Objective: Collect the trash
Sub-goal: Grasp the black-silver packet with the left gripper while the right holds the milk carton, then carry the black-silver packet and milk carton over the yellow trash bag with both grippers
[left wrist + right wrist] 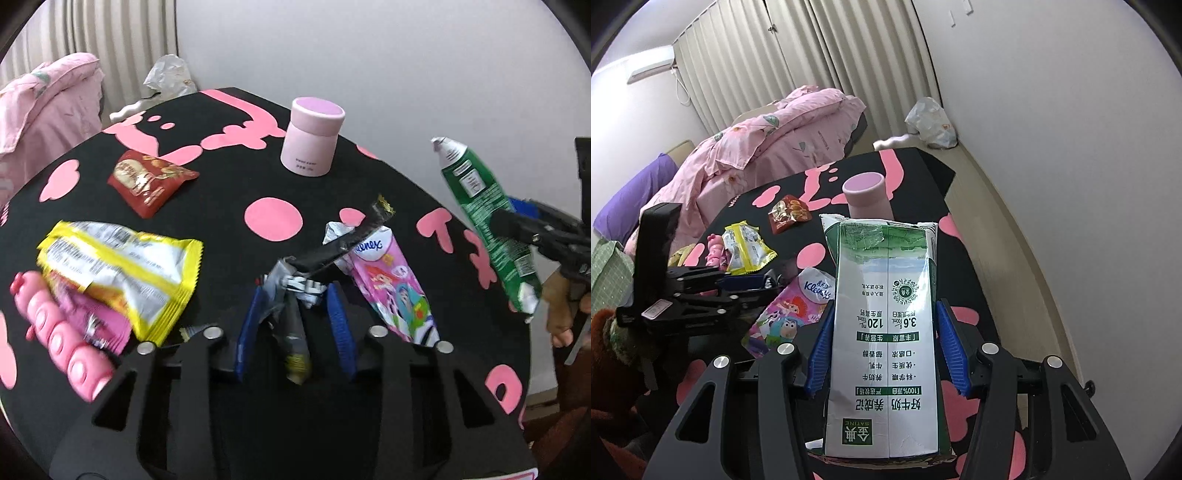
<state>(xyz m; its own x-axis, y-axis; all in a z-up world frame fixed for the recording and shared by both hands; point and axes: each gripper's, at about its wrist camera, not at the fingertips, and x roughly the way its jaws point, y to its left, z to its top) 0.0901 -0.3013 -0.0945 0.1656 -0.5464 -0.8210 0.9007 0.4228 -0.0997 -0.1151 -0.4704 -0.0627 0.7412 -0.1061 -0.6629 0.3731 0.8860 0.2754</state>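
Open black tabletop (pixel 221 192) is left between the red foil snack packet (pixel 149 181) and the upright pink cylindrical jar (pixel 312 142); the near left side is crowded by a yellow-edged wrapper (pixel 125 266).

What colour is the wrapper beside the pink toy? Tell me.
Yellow wrapper, with a silver printed panel; clearest in the left wrist view.

L gripper (pixel 295 295) pads pinch black crumpled wrapper (pixel 332 247) over black/pink table (pixel 221 192). Yellow packet (pixel 125 273) at left, Kleenex pack (pixel 388 284) beside, pink jar (pixel 314 140) behind.
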